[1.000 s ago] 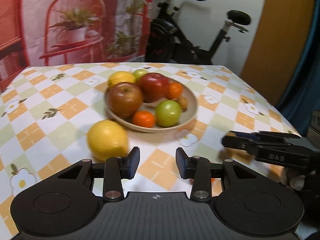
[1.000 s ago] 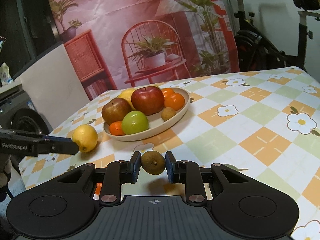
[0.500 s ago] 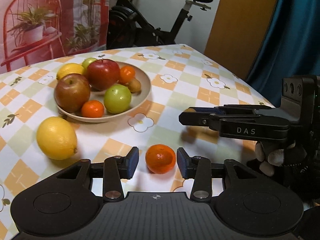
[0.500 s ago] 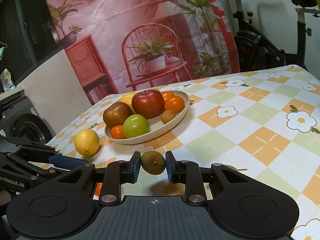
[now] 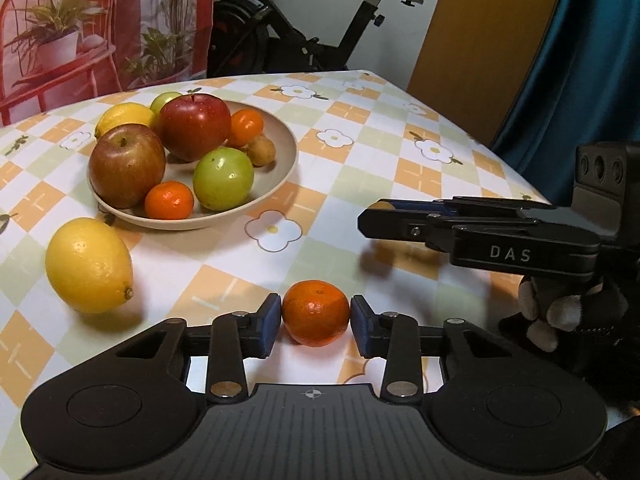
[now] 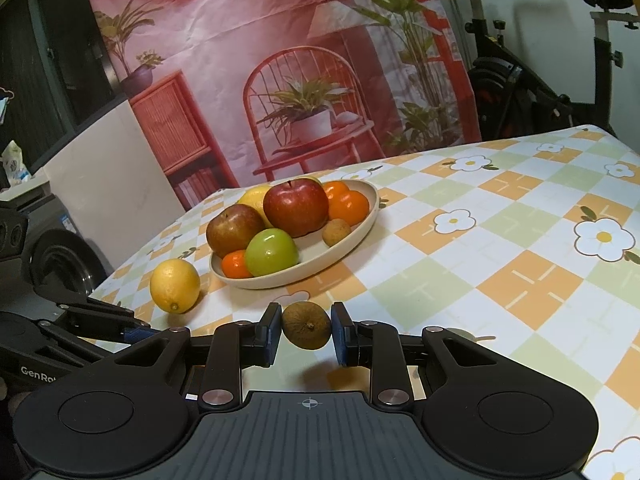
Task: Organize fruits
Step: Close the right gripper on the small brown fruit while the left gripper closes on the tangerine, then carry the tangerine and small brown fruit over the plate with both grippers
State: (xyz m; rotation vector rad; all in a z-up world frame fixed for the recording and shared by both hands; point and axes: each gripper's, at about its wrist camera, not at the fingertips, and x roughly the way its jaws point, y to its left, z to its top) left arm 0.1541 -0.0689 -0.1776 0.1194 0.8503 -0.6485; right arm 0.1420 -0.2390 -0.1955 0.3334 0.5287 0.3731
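A tangerine point(image 5: 316, 318) rests on the checked tablecloth, and my left gripper point(image 5: 316, 322) is closing on it, both blue pads touching its sides. My right gripper point(image 6: 306, 330) is shut on a small brown fruit point(image 6: 307, 325) and holds it just above the cloth; in the left wrist view it reaches in from the right point(image 5: 370, 222). A beige bowl point(image 5: 282, 142) farther back holds two red apples, a green fruit, tangerines, a lemon and a small brown fruit. A loose lemon point(image 5: 88, 266) lies left of the bowl's front.
The table's right edge point(image 5: 500, 160) runs close behind the right gripper, with a blue curtain beyond. An exercise bike point(image 5: 312, 40) and a printed backdrop stand behind the table. A gloved hand point(image 5: 560, 312) holds the right gripper.
My left gripper swung right, away from the lemon, and came down around the tangerine; its pads have closed in onto it. The right gripper kept still with the brown fruit.
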